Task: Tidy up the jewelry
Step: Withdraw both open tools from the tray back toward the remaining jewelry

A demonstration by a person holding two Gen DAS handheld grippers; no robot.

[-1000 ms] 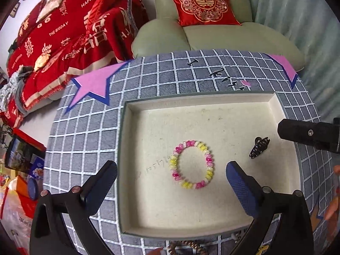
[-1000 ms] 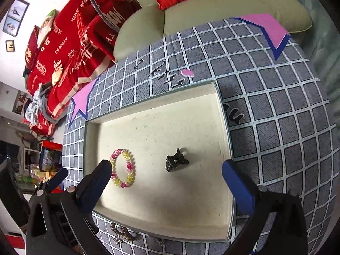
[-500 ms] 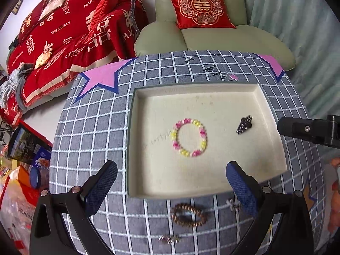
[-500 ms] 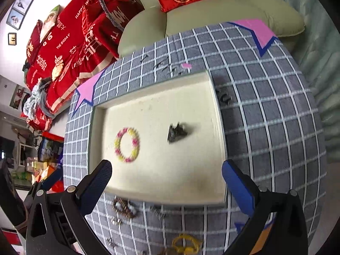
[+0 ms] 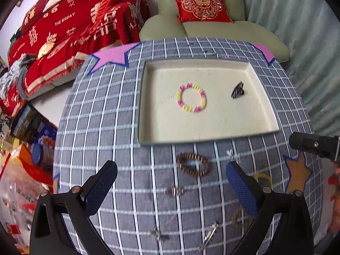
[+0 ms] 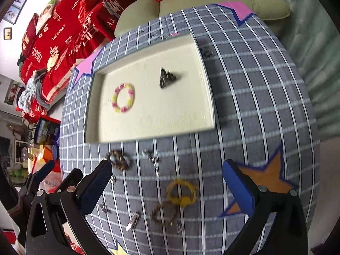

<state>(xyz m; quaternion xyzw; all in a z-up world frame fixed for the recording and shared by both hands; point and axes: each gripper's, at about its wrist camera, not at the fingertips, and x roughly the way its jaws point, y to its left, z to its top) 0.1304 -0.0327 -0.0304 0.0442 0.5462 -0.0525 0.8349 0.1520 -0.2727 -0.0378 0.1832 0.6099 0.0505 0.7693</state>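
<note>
- The desk [image 5: 102,114], under a grey checked cloth, carries everything.
- The tray [image 5: 142,97], cream inside with a raised rim, holds a pink-and-yellow bead bracelet [image 5: 191,100] left of centre and a dark hair clip [image 5: 238,90] to its right, well apart.
- The left claw [image 5: 170,187] gapes wide and holds nothing.
- The right claw [image 6: 165,189] is likewise wide and holds nothing.
- The loose jewelry lies on the cloth near the tray's front edge: a brown bead bracelet [image 5: 193,167], a yellow ring [image 6: 182,192], a second brown bracelet [image 6: 165,213], a silver clip [image 6: 133,221] and small blurred pieces.
</note>
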